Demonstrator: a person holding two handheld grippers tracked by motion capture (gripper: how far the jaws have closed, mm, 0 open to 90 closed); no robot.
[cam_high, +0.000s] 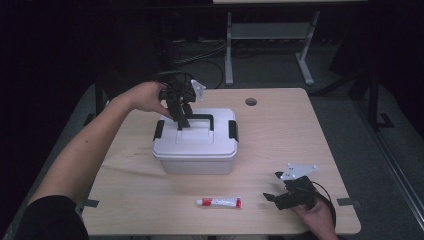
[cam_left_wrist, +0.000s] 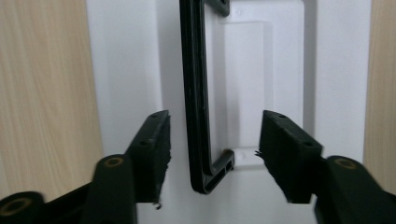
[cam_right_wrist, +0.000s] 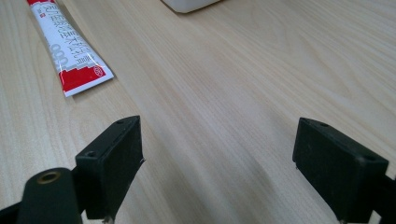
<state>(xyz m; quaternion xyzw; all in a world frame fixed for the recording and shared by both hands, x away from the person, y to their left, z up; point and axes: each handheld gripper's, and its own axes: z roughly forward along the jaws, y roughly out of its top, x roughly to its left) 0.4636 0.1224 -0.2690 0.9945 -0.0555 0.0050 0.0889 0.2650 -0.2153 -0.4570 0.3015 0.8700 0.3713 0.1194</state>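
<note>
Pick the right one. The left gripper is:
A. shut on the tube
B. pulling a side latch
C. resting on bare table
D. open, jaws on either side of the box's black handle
D: in the left gripper view the left gripper has its jaws apart with the handle of the box between them.

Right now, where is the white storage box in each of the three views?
High view: the white storage box stands mid-table, the left gripper over its black handle.
Left gripper view: its lid lies behind the open jaws, the handle between them.
Right gripper view: one corner at the top edge.
Shared landmark: the wooden table.
</note>
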